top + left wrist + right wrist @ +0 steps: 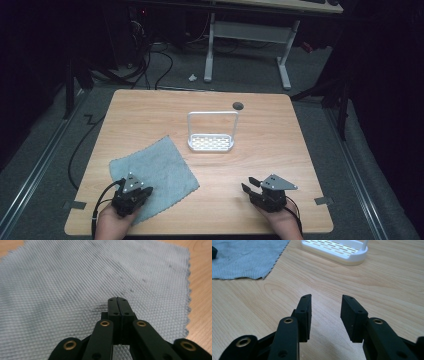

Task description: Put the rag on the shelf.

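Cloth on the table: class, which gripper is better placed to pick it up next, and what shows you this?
Left. The left gripper hovers over the cloth near its front edge, jaws shut with nothing between. The right gripper is open over bare table, well apart from the cloth.

Bare tabletop (280,165) lay open between the right claw (251,183) and the white rack (211,142), whose upright handle stood mid-table; the cloth (155,175) lay flat at the near left.

white rack (210,142), wood table (280,150), desk legs (284,65)
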